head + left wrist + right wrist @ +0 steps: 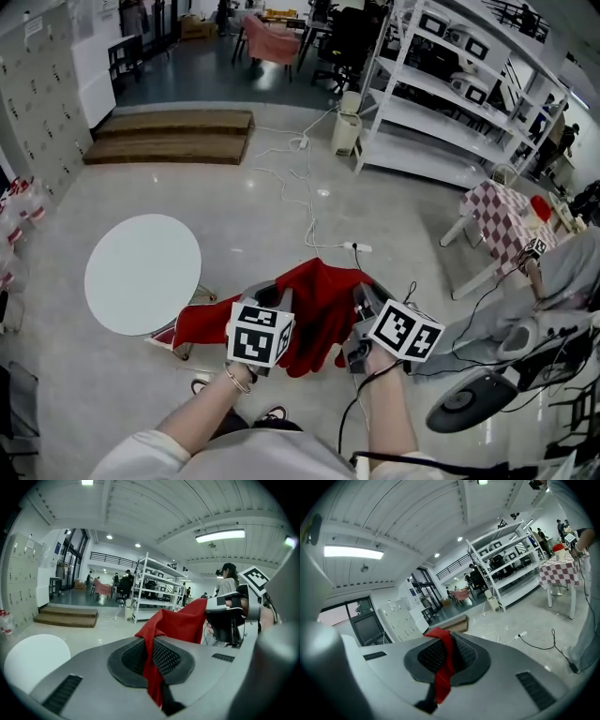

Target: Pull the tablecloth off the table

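A red tablecloth point(314, 309) hangs in the air between my two grippers, clear of the round white table point(142, 273) at the left. My left gripper point(278, 302) is shut on one edge of the cloth; red fabric point(152, 660) runs pinched through its closed pads and stretches over to the other gripper. My right gripper point(361, 305) is shut on the other edge, with a strip of the red cloth point(444, 663) squeezed between its pads. One corner of the cloth droops toward the floor beside the table's right rim.
White cables and a power strip point(358, 247) trail over the grey floor ahead. A white shelving unit point(441, 84) stands at the back right, and a table with a checked cloth point(497, 220) at the right. A low wooden platform point(169, 136) lies far left.
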Demonstrator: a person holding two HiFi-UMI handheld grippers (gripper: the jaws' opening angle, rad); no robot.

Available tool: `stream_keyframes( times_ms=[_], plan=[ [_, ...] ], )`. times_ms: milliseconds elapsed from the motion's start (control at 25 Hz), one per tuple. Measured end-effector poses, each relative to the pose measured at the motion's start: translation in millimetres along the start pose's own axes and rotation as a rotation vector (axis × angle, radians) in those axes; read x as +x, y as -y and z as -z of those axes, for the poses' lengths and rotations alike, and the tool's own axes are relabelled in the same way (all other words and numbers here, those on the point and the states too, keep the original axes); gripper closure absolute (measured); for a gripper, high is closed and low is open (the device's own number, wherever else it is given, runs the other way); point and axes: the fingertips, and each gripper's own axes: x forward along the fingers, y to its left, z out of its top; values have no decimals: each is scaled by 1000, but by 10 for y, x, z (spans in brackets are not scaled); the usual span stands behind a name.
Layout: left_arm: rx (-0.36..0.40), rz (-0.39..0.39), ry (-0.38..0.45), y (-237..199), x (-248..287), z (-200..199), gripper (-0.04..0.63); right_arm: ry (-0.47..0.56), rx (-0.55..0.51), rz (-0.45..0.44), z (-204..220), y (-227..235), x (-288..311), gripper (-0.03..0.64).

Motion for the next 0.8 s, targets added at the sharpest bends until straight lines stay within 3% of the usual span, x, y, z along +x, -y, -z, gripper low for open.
stream_keyframes(
  times_ms=[360,800],
  plan=[
    [-2,42,-5,125,114,6,574,23,12,56,-33,197,-148,588],
    [22,41,3,-413,135,-238,574,54,3,96,-63,7,211,588]
  ],
)
